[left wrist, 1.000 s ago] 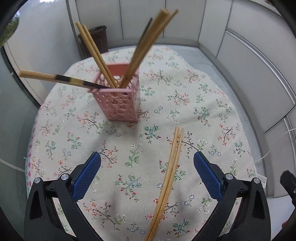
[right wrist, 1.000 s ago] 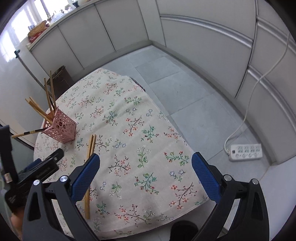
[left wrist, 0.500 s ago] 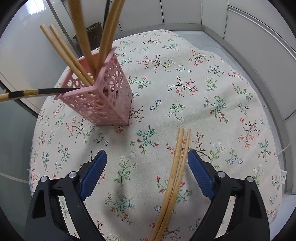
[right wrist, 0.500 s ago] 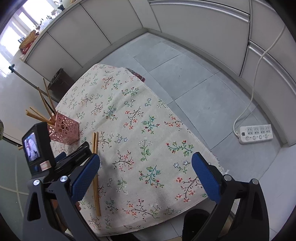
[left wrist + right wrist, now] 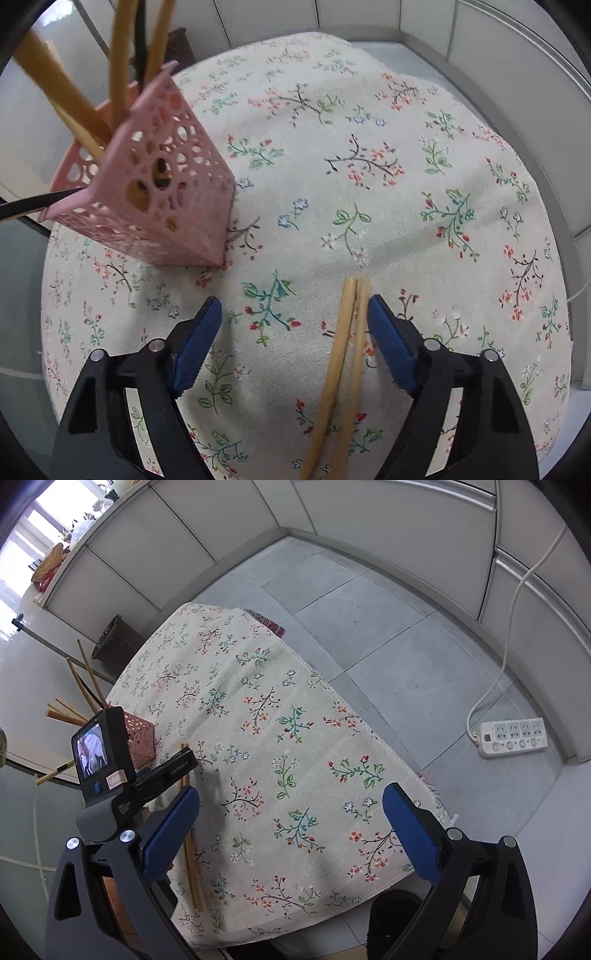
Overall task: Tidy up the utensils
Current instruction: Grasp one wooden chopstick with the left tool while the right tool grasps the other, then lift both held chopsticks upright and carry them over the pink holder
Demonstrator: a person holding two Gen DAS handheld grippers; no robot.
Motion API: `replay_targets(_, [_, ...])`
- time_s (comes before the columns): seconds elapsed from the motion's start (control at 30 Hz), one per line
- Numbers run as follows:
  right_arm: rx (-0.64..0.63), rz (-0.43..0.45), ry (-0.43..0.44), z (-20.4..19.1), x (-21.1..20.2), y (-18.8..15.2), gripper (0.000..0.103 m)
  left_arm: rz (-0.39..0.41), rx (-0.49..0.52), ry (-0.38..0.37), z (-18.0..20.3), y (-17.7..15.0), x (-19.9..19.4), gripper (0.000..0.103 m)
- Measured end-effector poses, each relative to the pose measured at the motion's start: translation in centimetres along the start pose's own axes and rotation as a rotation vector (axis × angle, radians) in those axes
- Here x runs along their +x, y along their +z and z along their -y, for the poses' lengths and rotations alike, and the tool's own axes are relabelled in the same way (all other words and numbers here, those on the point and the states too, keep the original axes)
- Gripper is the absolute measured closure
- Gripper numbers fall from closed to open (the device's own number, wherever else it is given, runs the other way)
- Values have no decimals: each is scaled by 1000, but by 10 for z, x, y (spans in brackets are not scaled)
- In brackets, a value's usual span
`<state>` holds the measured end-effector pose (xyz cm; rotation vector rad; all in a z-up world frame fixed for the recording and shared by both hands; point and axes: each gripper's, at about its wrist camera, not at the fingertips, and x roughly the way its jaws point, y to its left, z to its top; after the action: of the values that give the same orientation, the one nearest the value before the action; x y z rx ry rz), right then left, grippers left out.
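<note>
A pink perforated holder (image 5: pixel 147 192) stands at the upper left of the left wrist view, with several wooden chopsticks (image 5: pixel 122 62) sticking out of it. A loose pair of wooden chopsticks (image 5: pixel 343 350) lies flat on the floral tablecloth (image 5: pixel 369 166). My left gripper (image 5: pixel 293 306) hangs low over the cloth with its jaws closing. The pair lies between them, close to the right pad (image 5: pixel 388 343), and is not clamped. My right gripper (image 5: pixel 291 794) stands open and empty above the cloth. In its view the pair (image 5: pixel 192 867) and the holder (image 5: pixel 142 734) show at the left.
The left gripper's camera unit (image 5: pixel 98 757) fills the left of the right wrist view. The cloth's far edge (image 5: pixel 332 690) drops to a grey tiled floor. A white power strip (image 5: pixel 511 738) with its cable lies there. A dark waste bin (image 5: pixel 114 642) stands behind the table.
My left gripper has come down and closer to the lying pair, and its jaws have narrowed around it. The holder now looms larger at upper left. The right gripper has barely shifted.
</note>
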<state>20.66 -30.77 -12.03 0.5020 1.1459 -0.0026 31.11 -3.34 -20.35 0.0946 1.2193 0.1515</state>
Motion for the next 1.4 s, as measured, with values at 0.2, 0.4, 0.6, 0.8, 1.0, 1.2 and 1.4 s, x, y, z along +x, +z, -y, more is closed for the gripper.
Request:
replay_targets(0.2, [-1, -11, -35, 2, 10, 4, 6, -72, 43, -130, -1, -4, -5, 89])
replay_targets(0.4, [-35, -55, -73, -9, 35, 7, 6, -11, 69, -271, -21, -31, -25, 96])
replay_targets(0.6, [-66, -93, -44, -38, 53, 0, 6, 6, 49, -343, -41, -49, -46, 96])
replay_targets(0.8, [-128, -128, -47, -74, 78, -2, 6, 97, 57, -300, -58, -67, -91, 96])
replay_targets(1.0, [-211, -185, -36, -118, 110, -3, 6, 243, 72, -245, -84, -90, -147, 96])
replay_targets(1.2, [-259, -243, -48, -162, 152, -9, 11, 327, 56, -197, -107, -104, -175, 96])
replay_targets(1.4, [-289, -257, -103, -182, 171, -20, 91, 358, 31, -183, -126, -106, -189, 96])
